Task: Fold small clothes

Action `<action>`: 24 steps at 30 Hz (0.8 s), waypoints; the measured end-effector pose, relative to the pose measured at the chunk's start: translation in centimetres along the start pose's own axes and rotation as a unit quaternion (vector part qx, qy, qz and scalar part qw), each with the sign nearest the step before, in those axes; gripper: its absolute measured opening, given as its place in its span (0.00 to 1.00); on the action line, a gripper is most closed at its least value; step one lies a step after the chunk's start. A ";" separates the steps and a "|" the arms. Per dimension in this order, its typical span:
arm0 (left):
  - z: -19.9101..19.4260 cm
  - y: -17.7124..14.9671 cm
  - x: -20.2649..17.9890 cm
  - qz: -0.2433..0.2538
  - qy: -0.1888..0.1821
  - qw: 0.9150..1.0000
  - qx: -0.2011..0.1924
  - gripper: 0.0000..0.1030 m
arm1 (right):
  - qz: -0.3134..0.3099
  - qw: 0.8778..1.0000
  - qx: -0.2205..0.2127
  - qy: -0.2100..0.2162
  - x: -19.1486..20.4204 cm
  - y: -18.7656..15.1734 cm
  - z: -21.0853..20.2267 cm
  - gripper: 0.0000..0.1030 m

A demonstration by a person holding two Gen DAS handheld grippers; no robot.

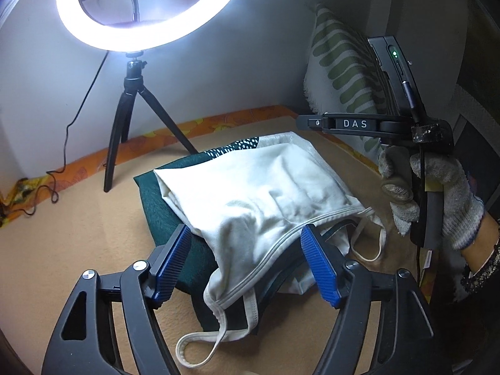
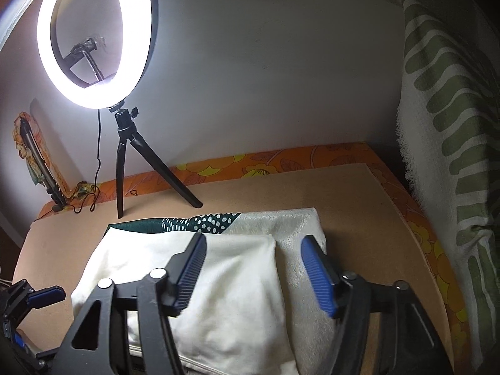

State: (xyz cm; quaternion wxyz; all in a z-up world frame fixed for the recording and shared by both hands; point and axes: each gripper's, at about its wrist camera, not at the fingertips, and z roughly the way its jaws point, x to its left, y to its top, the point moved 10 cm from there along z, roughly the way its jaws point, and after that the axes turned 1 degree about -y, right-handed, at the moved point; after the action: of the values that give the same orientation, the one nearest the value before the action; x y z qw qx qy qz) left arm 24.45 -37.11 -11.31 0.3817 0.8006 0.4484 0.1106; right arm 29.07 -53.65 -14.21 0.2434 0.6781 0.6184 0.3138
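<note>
My left gripper (image 1: 245,262) stands wide open, its blue pads (image 1: 320,268) apart on either side of the white top (image 1: 256,197) at the lower middle of the frame; neither pad presses the cloth, so I hold nothing there. My right gripper (image 2: 253,273) is just as wide in its own view, with the same white top (image 2: 218,281) lying loose under and between its pads, not pinched. Both jaws are clear of the fabric.

The top sits in the middle of the frame on a dark green cloth (image 1: 162,206), itself on the tan board (image 1: 78,234). It looks light, thin and floppy, with narrow straps (image 1: 215,334) trailing toward the lower edge. I judge it will sag and slide on itself, so the bound hem (image 1: 275,247) or a corner gives a firmer hold than the straps.

Beyond, a ring light (image 1: 150,9) glows at upper left, a striped pillow (image 2: 453,162) at right.
</note>
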 end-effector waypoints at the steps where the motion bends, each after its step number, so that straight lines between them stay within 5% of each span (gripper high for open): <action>1: -0.2 -0.1 0.1 0.000 0.002 1.000 0.001 0.71 | -0.002 1.000 -0.002 -0.004 0.2 -0.1 -0.3 0.73; 3: -0.5 -0.5 0.3 -0.003 0.007 1.000 0.003 0.72 | -0.004 1.000 -0.005 -0.011 0.4 -0.1 -0.7 0.84; 12: -3.1 -1.8 1.0 -0.021 0.015 1.000 -0.002 0.72 | -0.009 1.000 -0.021 -0.017 2.7 -1.2 -3.5 0.96; 24: -8.5 -3.5 0.1 -0.019 0.015 0.999 -0.023 0.75 | -0.006 0.999 -0.040 -0.016 5.9 -4.2 -8.4 0.97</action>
State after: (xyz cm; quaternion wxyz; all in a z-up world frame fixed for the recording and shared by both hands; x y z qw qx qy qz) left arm 17.89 -31.65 -7.99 0.3951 0.7813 0.4666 0.1254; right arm 20.28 -47.75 -10.73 0.2822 0.6692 0.6052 0.3261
